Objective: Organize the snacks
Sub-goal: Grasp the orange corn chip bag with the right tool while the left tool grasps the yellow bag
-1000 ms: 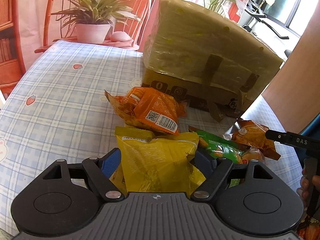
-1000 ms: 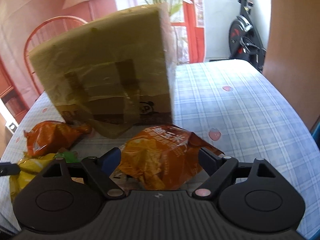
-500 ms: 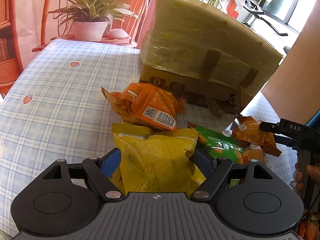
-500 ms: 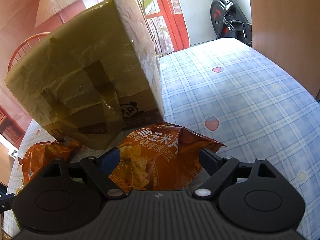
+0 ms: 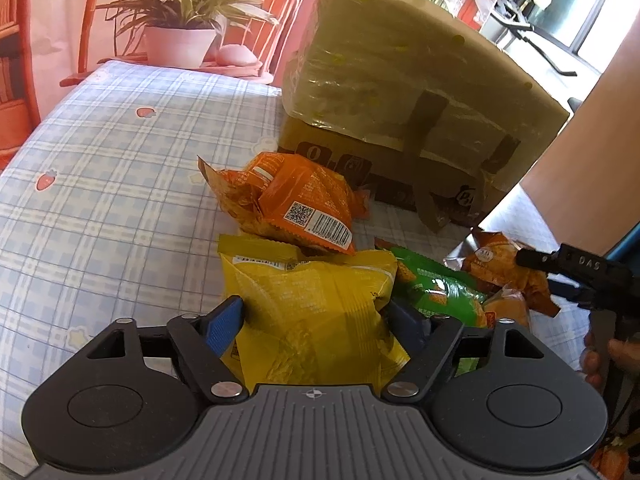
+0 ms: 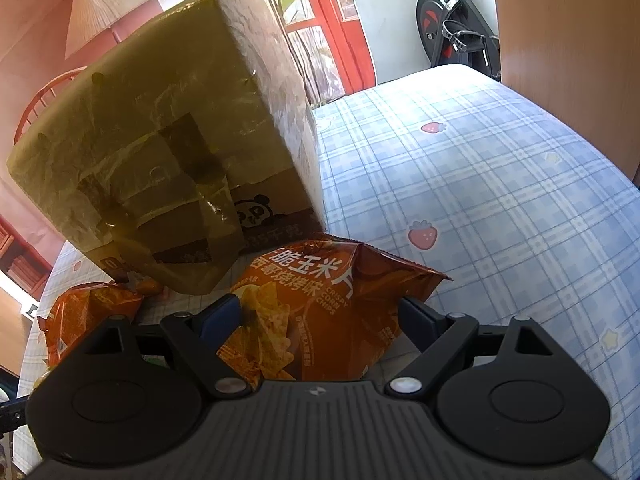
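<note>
My left gripper [image 5: 312, 316] is closing on the yellow snack bag [image 5: 316, 312] lying lengthwise between my jaws; my right gripper [image 6: 320, 316] stands wide around the corn chips bag [image 6: 320, 312], seemingly not pressing.

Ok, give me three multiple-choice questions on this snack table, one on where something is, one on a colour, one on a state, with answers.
1. Where does the barcoded orange bag lie?
A. On top of the box
B. On the cloth between the yellow bag and the taped box
C. On the chair

2. What colour is the bag next to the yellow one, on its right in the left wrist view?
A. Green
B. Purple
C. White

3. What lies between the fingers of the right gripper?
A. Nothing
B. A plant pot
C. The corn chips bag

Answers: 1 B, it lies on the checked tablecloth in front of the box. 2 A, the green bag shows there. 3 C, the chips bag fills the gap.
</note>
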